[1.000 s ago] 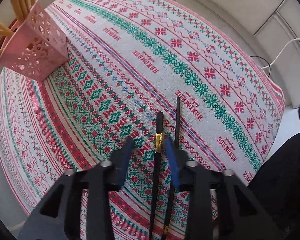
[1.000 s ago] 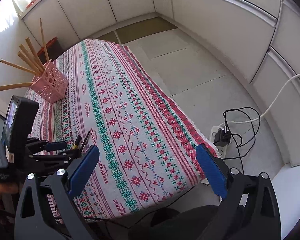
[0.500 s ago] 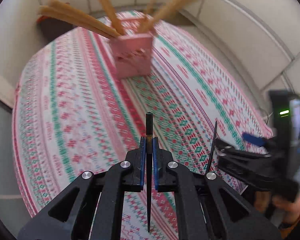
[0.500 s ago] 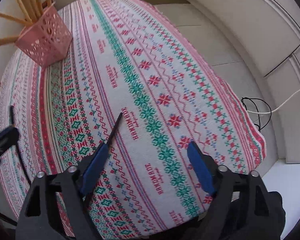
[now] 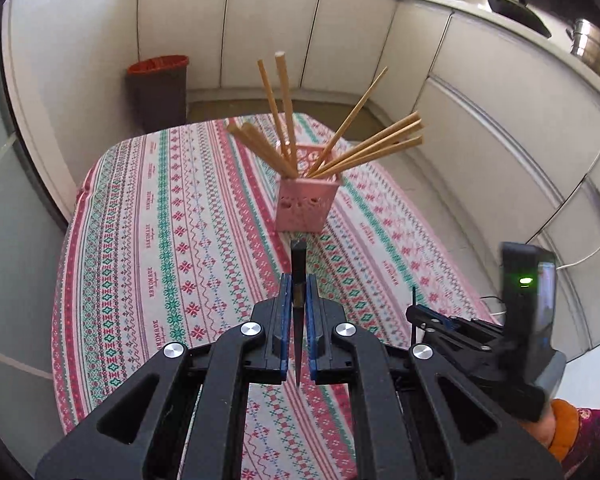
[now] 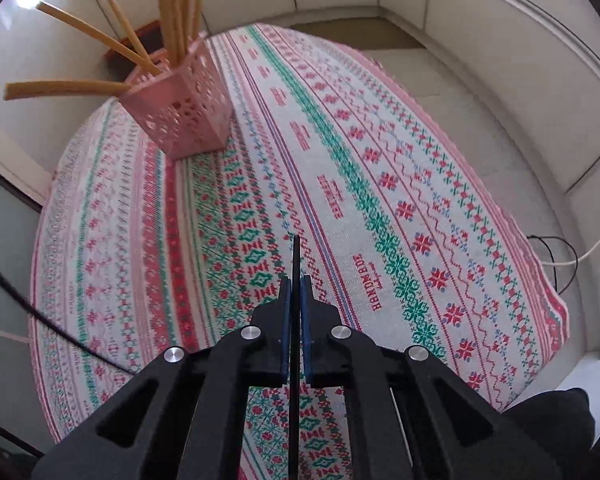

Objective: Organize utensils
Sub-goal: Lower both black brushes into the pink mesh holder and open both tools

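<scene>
Two grippers each clamp one black chopstick: left gripper, right gripper, jaws having just closed; only the left wrist view shows the bin; pink holder appears in both.

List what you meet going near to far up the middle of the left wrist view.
left gripper shut on a black chopstick → patterned tablecloth → pink holder with wooden chopsticks → bin → white cabinets.
</scene>
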{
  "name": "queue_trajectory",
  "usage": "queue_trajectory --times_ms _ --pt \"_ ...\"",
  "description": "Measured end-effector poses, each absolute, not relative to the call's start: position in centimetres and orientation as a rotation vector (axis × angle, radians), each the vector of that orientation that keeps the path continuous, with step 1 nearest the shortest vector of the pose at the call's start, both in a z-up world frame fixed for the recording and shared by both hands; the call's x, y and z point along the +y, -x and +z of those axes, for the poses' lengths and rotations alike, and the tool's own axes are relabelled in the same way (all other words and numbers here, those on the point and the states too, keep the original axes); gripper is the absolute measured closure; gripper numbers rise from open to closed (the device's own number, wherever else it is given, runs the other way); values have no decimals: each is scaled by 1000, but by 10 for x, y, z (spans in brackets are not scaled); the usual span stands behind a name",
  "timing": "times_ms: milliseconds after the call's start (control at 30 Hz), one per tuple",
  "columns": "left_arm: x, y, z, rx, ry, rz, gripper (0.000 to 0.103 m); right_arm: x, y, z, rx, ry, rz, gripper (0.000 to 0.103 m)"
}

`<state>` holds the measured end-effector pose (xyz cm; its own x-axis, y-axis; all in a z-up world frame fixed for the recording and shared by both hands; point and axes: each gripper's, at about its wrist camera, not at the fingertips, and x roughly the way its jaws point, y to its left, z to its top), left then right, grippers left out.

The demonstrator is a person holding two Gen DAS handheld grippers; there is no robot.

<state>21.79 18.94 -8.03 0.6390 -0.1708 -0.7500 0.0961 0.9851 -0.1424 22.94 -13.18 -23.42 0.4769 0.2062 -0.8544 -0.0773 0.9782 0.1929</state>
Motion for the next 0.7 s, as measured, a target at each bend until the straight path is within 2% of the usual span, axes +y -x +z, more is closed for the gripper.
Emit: queue_trajectory --times_ms 333,700 --pt "173 -214 -39 796 104 -174 97 -154 -194 -124 875 -118 337 98" --pt "164 -258 45 640 72 -139 97 -149 -218 -12 754 -166 459 98"
